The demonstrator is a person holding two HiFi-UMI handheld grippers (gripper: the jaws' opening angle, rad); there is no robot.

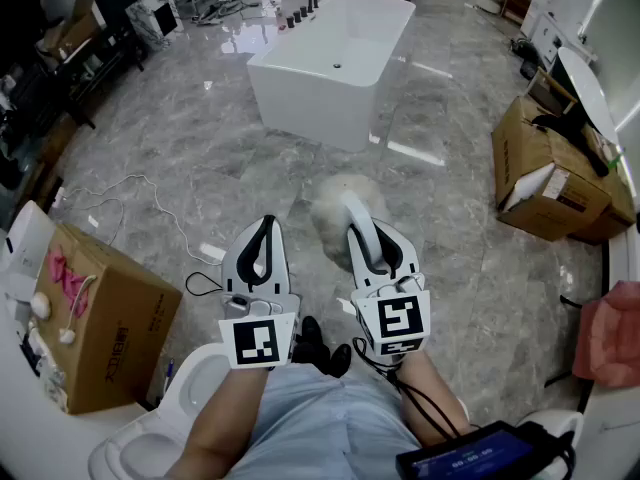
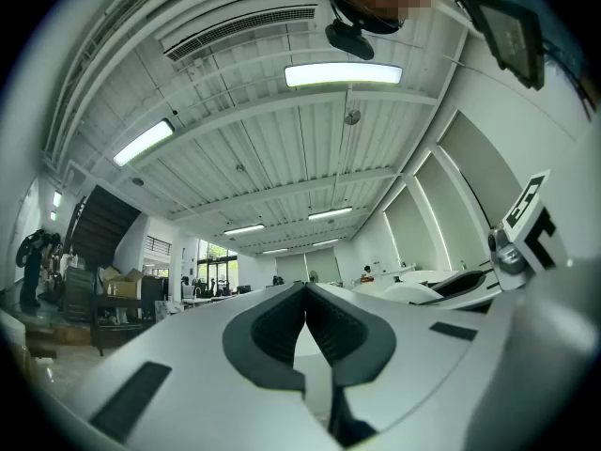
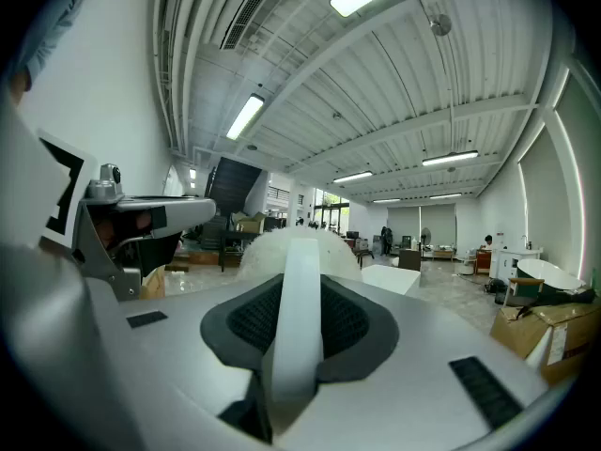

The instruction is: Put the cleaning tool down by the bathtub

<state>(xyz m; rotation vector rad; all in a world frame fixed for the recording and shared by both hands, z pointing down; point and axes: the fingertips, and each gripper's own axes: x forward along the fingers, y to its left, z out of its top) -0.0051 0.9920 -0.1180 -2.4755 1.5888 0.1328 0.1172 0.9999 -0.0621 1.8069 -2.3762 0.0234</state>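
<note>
The cleaning tool is a white brush with a fluffy round head point(image 1: 336, 202) and a curved white handle point(image 1: 360, 232). My right gripper point(image 1: 370, 236) is shut on that handle, and the head sticks out past the jaws, above the marble floor. In the right gripper view the handle point(image 3: 300, 313) runs up between the dark pads to the fluffy head point(image 3: 268, 249). My left gripper point(image 1: 267, 226) hovers beside it, shut and empty; its pads meet at the tips point(image 2: 305, 310). The white freestanding bathtub point(image 1: 335, 63) stands farther ahead, well beyond both grippers.
Cardboard boxes stand at the left point(image 1: 105, 318) and at the right point(image 1: 545, 173). A white toilet point(image 1: 165, 423) is at the lower left, and a thin cable point(image 1: 130, 190) snakes over the floor. A pink cloth point(image 1: 612, 333) lies at the right edge. Furniture clutters the far left.
</note>
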